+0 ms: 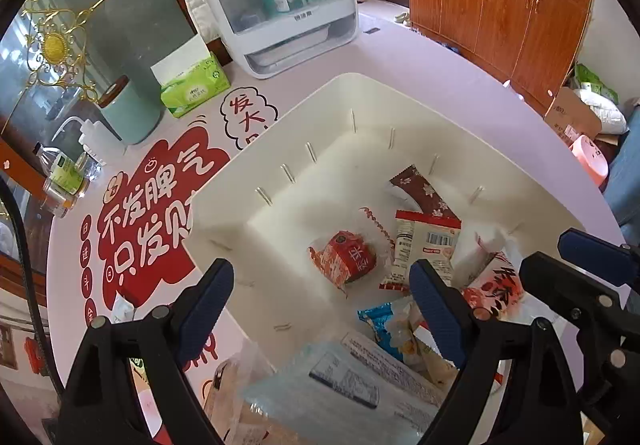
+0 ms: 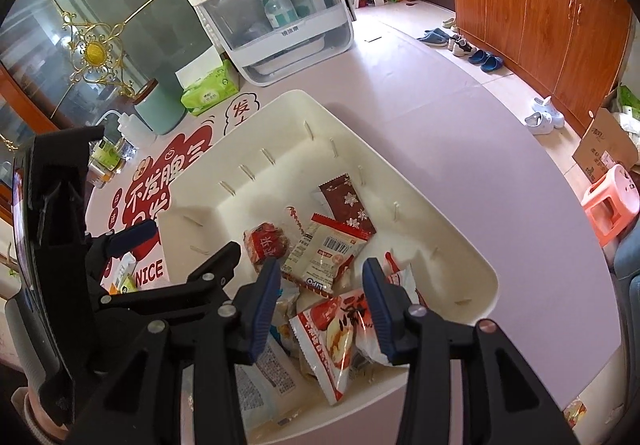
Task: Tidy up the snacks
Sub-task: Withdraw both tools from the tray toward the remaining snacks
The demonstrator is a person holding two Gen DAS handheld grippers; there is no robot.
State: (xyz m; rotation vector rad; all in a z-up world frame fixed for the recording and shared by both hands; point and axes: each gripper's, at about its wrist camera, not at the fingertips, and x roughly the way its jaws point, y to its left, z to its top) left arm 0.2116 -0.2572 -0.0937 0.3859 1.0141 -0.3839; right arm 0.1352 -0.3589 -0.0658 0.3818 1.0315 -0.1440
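A white plastic bin [image 1: 352, 93] [image 2: 404, 189] sits on the round table and holds several snack packets: a red round one [image 1: 348, 255] [image 2: 266, 245], a brown snowflake one [image 1: 424, 191] [image 2: 348, 205], a white barcode one [image 1: 424, 237] [image 2: 324, 257] and a red-white one [image 2: 340, 329]. My left gripper [image 1: 324, 309] is open above the bin's near-left corner, over a pale blue packet [image 1: 344, 385]. My right gripper [image 2: 322, 309] is open above the red-white packet and holds nothing. The right gripper also shows at the right edge of the left wrist view [image 1: 592, 285].
A red-printed mat [image 1: 156, 197] lies left of the bin. Behind stand a green canister [image 1: 126, 111], a tissue pack [image 1: 196, 81], bottles [image 1: 68, 173] and a white cabinet box [image 1: 280, 1]. Loose packets [image 2: 124, 277] lie on the mat. A pink stool [image 2: 612, 201] stands on the floor.
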